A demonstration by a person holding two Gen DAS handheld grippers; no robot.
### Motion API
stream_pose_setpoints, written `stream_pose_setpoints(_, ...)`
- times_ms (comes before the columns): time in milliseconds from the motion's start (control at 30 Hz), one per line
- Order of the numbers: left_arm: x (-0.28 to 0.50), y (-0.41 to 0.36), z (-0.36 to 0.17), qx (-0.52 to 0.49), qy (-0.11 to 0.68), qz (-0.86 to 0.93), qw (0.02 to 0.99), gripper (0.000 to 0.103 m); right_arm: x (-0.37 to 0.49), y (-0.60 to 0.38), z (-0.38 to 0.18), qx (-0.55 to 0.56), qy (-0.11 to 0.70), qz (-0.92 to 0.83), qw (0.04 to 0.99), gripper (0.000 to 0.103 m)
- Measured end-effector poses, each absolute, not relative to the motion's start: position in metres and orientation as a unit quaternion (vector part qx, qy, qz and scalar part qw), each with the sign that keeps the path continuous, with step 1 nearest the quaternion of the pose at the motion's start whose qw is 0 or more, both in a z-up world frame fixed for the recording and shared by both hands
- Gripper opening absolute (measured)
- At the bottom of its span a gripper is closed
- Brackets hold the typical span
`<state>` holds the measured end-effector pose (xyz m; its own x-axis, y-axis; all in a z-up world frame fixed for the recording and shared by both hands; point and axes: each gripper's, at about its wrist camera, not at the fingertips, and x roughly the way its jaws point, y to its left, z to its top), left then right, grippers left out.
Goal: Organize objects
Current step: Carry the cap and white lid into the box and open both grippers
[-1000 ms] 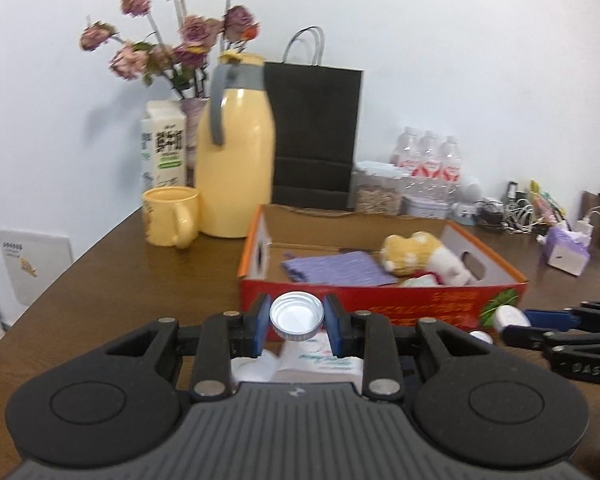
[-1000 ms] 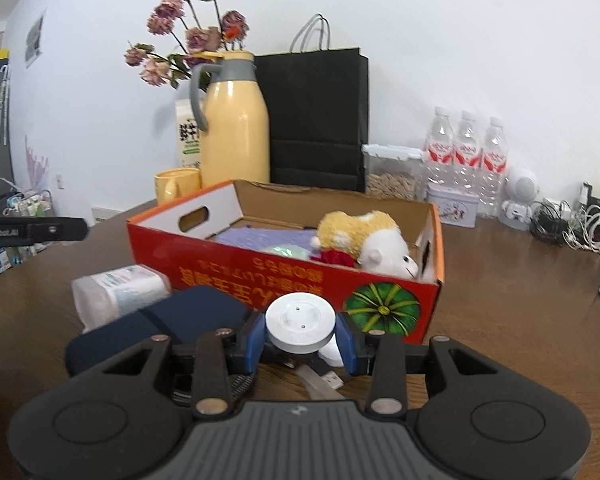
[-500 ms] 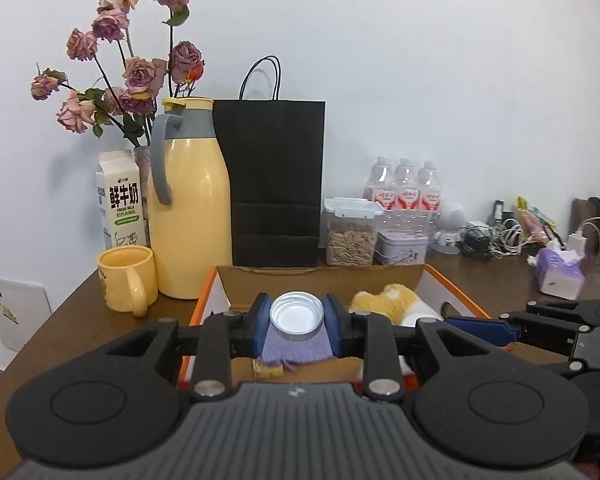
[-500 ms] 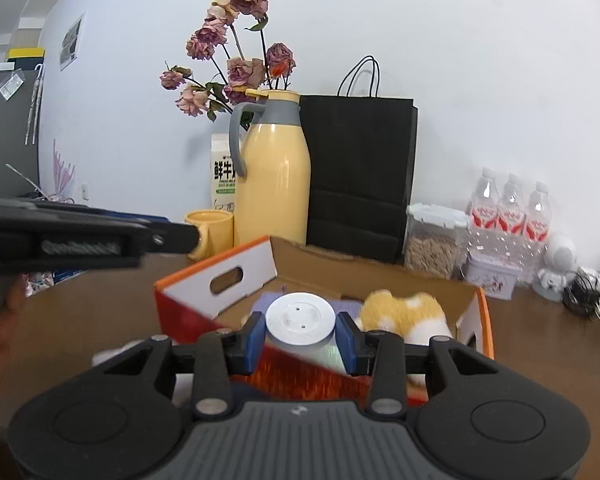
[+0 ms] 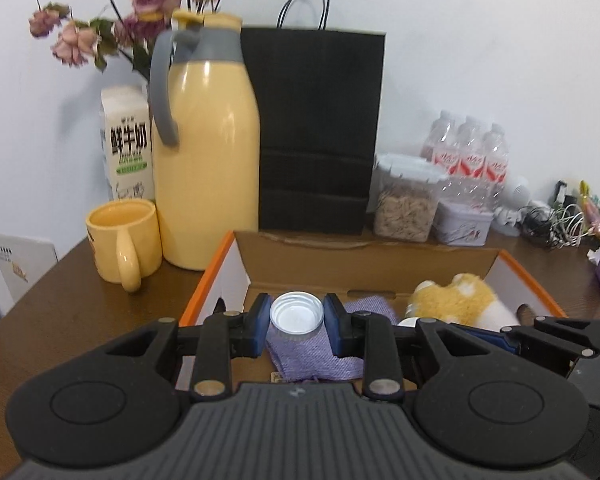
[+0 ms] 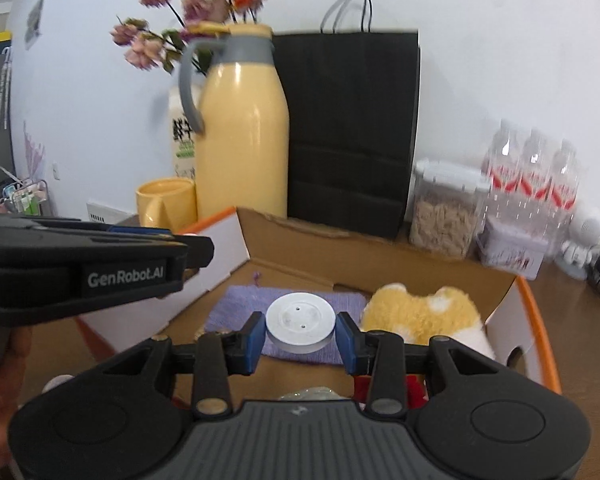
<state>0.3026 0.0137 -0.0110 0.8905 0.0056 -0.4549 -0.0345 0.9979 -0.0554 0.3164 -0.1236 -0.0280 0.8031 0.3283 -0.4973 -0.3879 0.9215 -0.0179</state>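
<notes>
Left tool (image 5: 297, 318): its blue pads are closed on a silver metal cap (image 5: 297, 315), hollow side facing the camera. The cap is held above the near left part of the cardboard box (image 5: 340, 258), over a folded purple cloth (image 5: 320, 354) lying on the box floor.

Right tool (image 6: 301, 325): closed on a white round disc (image 6: 301, 322) with two small holes in its face. The disc is held over the same purple cloth (image 6: 240, 304), inside the box (image 6: 308, 248). The left tool's body appears at the left edge of this view, level with the box's left wall.

Box contents: the cloth occupies the left half; a yellow-and-white plush toy (image 5: 456, 298) lies in the right half, just beside the cloth.

Box position: it stands on the brown table (image 5: 72, 288), orange-rimmed, flaps open.

Along the table's far edge, against the wall: a milk carton (image 5: 127, 146), a yellow thermos jug (image 5: 206, 160) with dried roses (image 5: 80, 40) behind it, a yellow mug (image 5: 122, 242) in front of the carton, a black paper bag (image 5: 320, 128), a clear container of grain (image 5: 406, 200), a small tin (image 5: 462, 222), and three water bottles (image 5: 470, 156). Cables (image 5: 552, 218) lie toward the far right corner.
</notes>
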Motion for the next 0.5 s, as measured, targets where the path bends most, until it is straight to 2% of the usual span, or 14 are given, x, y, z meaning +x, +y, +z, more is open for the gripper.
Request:
stream_pose_setpoints(133, 0.305, 0.017, -0.017, -0.033, 0.244, 0.003, 0.969, 0.034, 0.324, -0.123, -0.038, -0.060, 0.266, 0.187, 0.944, 0.037)
stream_pose_setpoints(167, 0.303, 0.017, -0.016, -0.032, 0.242, 0.001, 0.970, 0.045, 0.324, -0.124, -0.039, -0.059, 0.269, 0.185, 0.943, 0.037)
stream_pose_setpoints(200, 0.300, 0.017, -0.016, -0.029, 0.238, 0.002, 0.971, 0.064, 0.323, -0.125, -0.040, -0.059, 0.270, 0.185, 0.943, 0.039)
stream_pose_setpoints(233, 0.297, 0.016, -0.015, -0.025, 0.233, 0.007, 0.972, 0.076, 0.323, -0.126, -0.040, -0.058, 0.270, 0.185, 0.943, 0.048)
stream_pose_setpoints(267, 0.294, 0.015, -0.014, -0.020, 0.228, 0.012, 0.973, 0.095, 0.321, -0.127, -0.039, -0.058, 0.269, 0.183, 0.944, 0.057)
stream_pose_setpoints(300, 0.291, 0.014, -0.013, -0.015, 0.221, 0.018, 0.975, 0.103, 0.318, -0.128, -0.038, -0.059, 0.266, 0.178, 0.945, 0.076)
stream_pose_setpoints(333, 0.289, 0.013, -0.011, -0.014, 0.213, 0.021, 0.977, 0.103, 0.317, -0.129, -0.036, -0.062, 0.262, 0.174, 0.947, 0.089)
stream_pose_setpoints(433, 0.285, 0.011, -0.009, -0.015, 0.208, 0.021, 0.978, 0.103, 0.311, -0.132, -0.032, -0.057, 0.253, 0.167, 0.951, 0.103)
stream_pose_setpoints(500, 0.284, 0.010, -0.008, -0.016, 0.206, 0.019, 0.978, 0.103, 0.311, -0.134, -0.030, -0.051, 0.256, 0.164, 0.951, 0.103)
